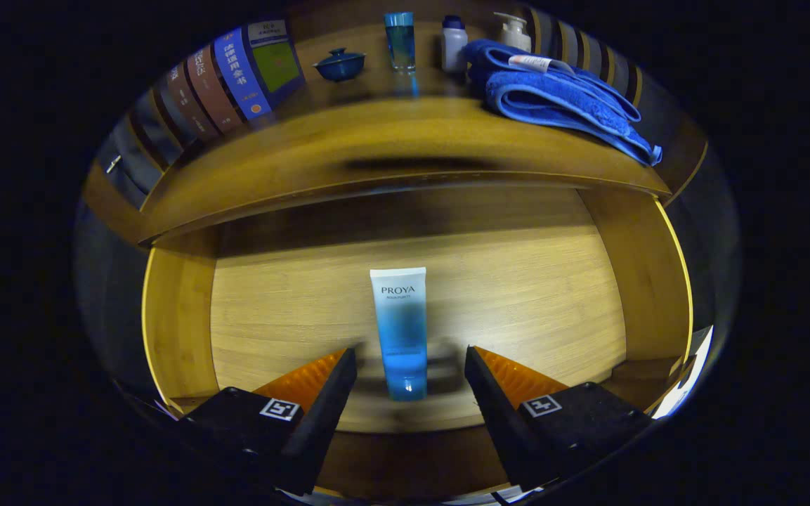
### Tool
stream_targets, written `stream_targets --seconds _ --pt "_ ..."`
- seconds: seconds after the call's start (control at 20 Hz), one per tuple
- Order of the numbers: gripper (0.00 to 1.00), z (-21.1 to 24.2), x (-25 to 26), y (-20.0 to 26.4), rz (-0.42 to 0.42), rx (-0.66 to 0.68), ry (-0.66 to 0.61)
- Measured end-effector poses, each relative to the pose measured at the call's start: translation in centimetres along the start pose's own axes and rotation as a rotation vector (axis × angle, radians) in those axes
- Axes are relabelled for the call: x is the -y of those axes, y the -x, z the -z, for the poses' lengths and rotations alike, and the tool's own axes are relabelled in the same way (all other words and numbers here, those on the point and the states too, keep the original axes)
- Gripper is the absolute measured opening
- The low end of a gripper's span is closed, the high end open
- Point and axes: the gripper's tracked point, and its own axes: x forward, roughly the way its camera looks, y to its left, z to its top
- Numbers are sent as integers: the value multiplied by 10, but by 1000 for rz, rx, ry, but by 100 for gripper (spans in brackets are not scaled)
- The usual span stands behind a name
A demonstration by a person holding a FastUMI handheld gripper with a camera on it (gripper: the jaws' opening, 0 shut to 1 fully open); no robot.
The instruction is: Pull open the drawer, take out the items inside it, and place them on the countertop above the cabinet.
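The gripper [410, 355] hangs at the bottom of the frame over the pulled-out wooden drawer [180, 316], fingers spread wide and touching nothing. Between them, at lower centre, lies a blue-and-white cosmetic tube [400, 330]. On the countertop [376, 140] across the top of the frame sit books [229, 81], a lidded blue cup [339, 65], bottles [454, 43] and a folded blue towel [559, 98].

The drawer [180, 316] stood pulled open, its wooden floor bearing one tube [400, 330], which lay lengthwise between the gripper [410, 365] and its spread fingers. On the countertop [376, 140] above lay a folded towel [559, 98], books [236, 77], a lidded bowl [339, 65], a glass [400, 41] and two bottles [454, 43].
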Motion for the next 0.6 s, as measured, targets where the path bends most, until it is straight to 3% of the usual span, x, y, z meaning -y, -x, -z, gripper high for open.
stream_targets --seconds 0.4,0.55,0.6 --pt "84 15 0 -26 28 -135 36" --pt "70 21 -5 -29 23 -161 72" --pt "70 19 -8 -29 19 -165 80"
